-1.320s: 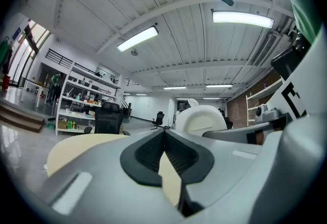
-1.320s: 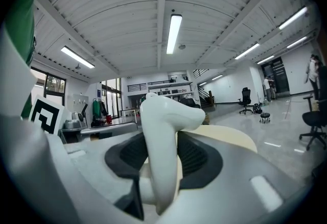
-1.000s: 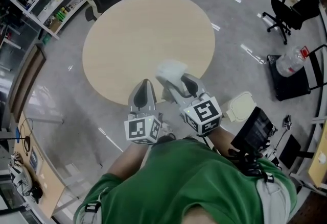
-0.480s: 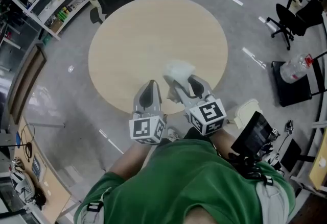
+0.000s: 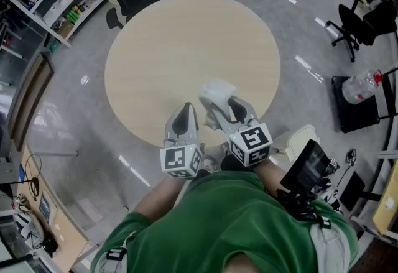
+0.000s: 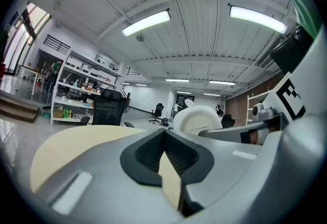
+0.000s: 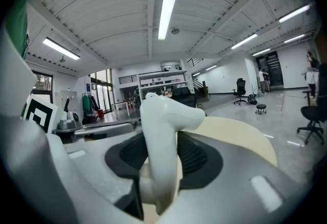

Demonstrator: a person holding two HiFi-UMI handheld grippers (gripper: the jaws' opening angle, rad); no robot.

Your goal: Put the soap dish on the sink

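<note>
Right hand-held gripper [image 5: 220, 104] clamped on white soap dish [image 5: 217, 89], over near part of round tabletop [image 5: 186, 35]. In head view I only get pale blob. Right gripper view shows dish [image 7: 161, 126] pinched edge-on between pads. Left hand-held gripper [image 6: 164, 134] jaws together, empty. Its view catches dish [image 6: 197, 118] alongside.
</note>
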